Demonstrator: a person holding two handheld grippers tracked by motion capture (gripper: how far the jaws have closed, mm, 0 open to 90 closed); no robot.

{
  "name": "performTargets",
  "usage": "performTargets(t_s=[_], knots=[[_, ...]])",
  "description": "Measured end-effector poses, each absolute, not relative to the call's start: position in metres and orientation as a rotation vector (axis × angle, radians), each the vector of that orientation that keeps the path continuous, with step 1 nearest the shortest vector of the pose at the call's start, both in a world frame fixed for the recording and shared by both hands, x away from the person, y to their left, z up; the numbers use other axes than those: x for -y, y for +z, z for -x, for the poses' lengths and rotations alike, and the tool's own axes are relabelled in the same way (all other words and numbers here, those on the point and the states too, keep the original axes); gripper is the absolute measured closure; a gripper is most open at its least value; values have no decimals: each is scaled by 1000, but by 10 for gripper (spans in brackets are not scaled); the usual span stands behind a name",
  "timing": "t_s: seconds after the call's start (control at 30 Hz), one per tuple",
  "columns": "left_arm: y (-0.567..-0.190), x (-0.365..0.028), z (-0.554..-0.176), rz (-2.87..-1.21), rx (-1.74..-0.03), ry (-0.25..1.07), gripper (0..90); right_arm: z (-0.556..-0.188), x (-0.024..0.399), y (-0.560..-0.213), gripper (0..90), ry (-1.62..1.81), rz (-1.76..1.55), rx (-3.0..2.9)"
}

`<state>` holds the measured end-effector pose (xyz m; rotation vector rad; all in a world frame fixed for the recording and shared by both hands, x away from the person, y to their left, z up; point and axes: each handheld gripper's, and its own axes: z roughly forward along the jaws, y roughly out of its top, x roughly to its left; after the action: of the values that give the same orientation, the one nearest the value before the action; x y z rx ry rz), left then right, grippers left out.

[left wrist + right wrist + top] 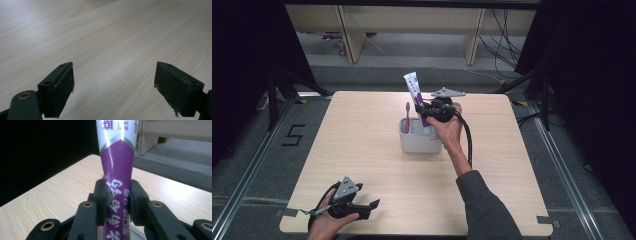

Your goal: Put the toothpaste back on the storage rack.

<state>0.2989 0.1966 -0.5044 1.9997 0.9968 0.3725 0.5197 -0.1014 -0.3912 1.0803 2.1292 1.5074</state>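
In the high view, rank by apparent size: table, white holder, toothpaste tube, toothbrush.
1. table
2. white holder
3. toothpaste tube, lower part hidden by the right gripper and holder
4. toothbrush, mostly inside the holder

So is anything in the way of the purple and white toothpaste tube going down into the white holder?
Nothing visible blocks it. The right gripper is clamped on the purple and white toothpaste tube, whose lower end is at the open top of the white rectangular holder. The pink toothbrush stands at the holder's left end, apart from the tube.
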Motion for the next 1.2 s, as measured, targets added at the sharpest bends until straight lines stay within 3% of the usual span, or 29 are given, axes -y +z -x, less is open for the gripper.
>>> performTargets(t_s=[1.2], knots=[[-505, -198, -299, -2018, -992, 374, 158, -515, 105, -421, 708, 1380, -1098, -2142]])
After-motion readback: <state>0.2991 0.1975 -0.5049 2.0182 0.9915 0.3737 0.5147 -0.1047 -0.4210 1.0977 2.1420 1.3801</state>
